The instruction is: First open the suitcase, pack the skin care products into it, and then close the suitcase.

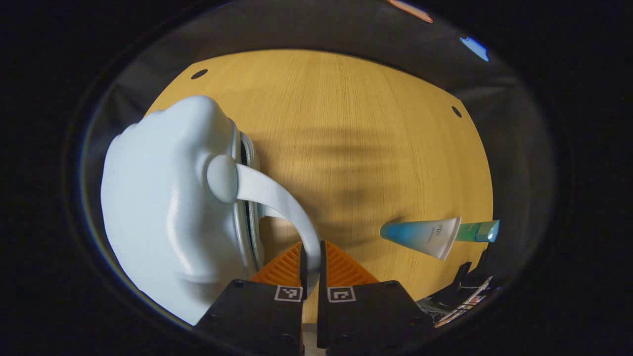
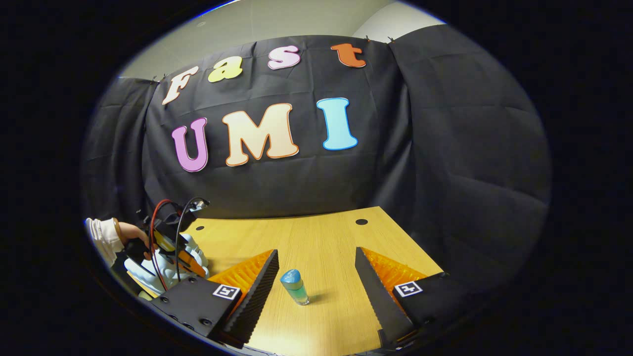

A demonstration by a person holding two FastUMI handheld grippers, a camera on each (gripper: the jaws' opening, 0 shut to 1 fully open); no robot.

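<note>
The pale blue suitcase (image 1: pixel 168 207) stands on the left part of the wooden bench (image 1: pixel 356 148) in the left gripper view, its rounded shell toward the camera and the zip seam running down its right edge. A curved handle (image 1: pixel 277 198) of the same pale colour swings out from a round knob on the shell and arcs down to the left tongs (image 1: pixel 311 259). These are clenched on the handle's lower end, both fingers pressing against it with barely any gap between them.

Well to the right of the case, a tube (image 1: pixel 430 236) lies on its side on the bench, blue at the narrow cap end and white at the flat end. Just beyond its flat end lies a small green item (image 1: pixel 478 231), too small to make out further.

In the right gripper view, the tube (image 2: pixel 295 286) appears end-on on the bench, between the spread fingers of the right tongs (image 2: pixel 316 277) and touching neither. These tongs are released, wide apart. At the far left of that view, a hand (image 2: pixel 129 237) with a white sleeve (image 2: pixel 101 236) holds the other gripper down over the suitcase (image 2: pixel 170 267).
</note>
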